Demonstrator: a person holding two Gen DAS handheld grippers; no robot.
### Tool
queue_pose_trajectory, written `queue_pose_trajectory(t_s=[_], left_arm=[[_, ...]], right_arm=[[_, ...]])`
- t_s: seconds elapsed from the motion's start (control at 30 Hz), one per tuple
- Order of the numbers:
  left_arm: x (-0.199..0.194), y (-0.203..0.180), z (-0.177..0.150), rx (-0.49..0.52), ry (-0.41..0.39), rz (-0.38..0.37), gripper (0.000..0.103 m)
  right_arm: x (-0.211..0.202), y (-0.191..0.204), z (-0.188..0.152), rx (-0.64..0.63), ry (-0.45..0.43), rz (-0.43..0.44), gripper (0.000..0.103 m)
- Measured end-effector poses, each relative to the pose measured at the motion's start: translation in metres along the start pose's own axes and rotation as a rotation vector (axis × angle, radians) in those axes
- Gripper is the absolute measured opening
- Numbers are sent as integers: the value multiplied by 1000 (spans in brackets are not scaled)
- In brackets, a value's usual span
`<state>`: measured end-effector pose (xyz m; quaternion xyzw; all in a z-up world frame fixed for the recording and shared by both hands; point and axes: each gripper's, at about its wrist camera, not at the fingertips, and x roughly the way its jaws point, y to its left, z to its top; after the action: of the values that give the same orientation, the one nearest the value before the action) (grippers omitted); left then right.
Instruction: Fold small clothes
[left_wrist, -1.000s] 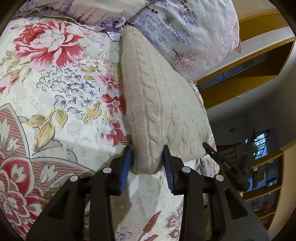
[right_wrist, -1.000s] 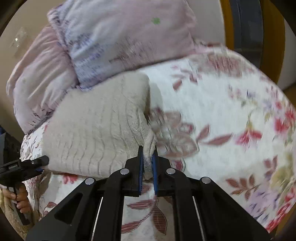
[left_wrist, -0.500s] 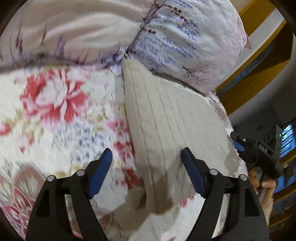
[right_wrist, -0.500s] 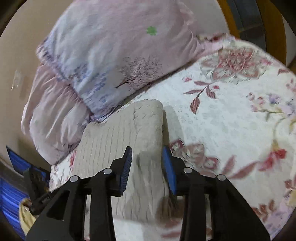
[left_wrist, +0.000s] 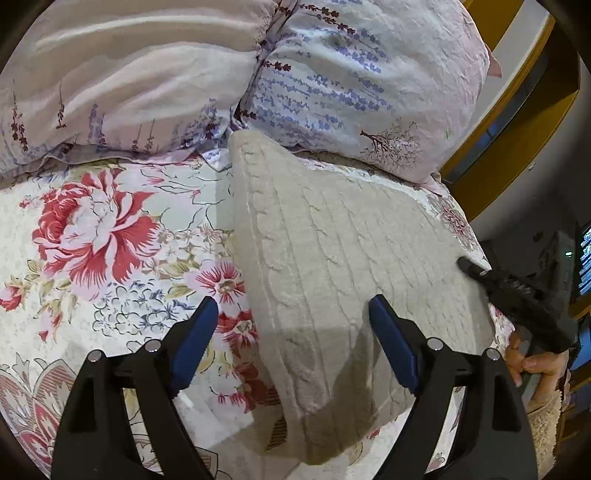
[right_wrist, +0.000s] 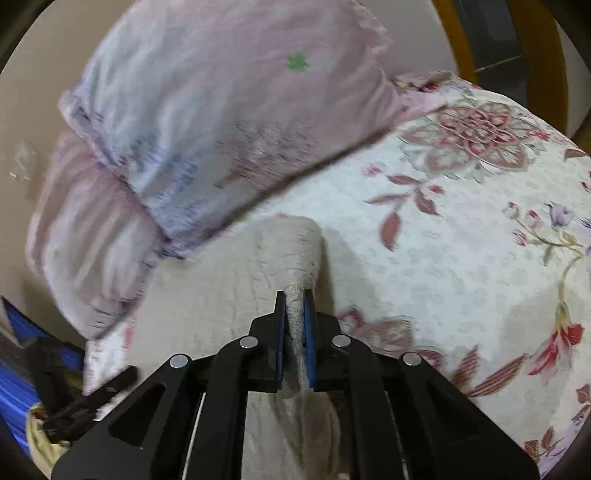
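Floral bedspread (left_wrist: 110, 240) carries the folded cream knit sweater (left_wrist: 332, 258), long axis running from both tongs toward the pillows (left_wrist: 369, 74). Right tongs (right_wrist: 294, 314) clamp its raised right edge; left tongs (left_wrist: 291, 343) have just been opening, jaws wide, straddling the near left corner, gripping nothing. No containers in view.

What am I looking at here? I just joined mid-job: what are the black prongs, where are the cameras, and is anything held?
No robot: a person holds a two-finger gripper in each hand, with a fisheye camera on each looking along its fingers. The left-hand view shows the left gripper with jaws wide apart, having just been opening, above a folded cream knitted garment without pressing it. The right-hand view shows the right gripper pinched shut on that garment's edge. The garment lies on a floral bedspread, near two pillows.
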<state>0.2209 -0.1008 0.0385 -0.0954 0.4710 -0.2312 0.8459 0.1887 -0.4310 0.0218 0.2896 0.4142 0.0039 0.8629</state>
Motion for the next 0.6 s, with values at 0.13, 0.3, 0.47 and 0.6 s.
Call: queue_pose_trajectory(t_s=[0.13,0.3,0.47,0.6], left_arm=[[2,-3,-3,14,2,-3,84],[4,1,-3,-4,10,-11,86],[5,2,-3,-10,12,-14,87],[9,7,-4,-37,27,-42,89]], right_arm=[[11,-4,-6,6,8,-44,9],[-2,7,-6,-59,-31,-80,23],[-29,27,-5,-121,-137,-59,29],[-24,49,-15,-239,-87,2,29]])
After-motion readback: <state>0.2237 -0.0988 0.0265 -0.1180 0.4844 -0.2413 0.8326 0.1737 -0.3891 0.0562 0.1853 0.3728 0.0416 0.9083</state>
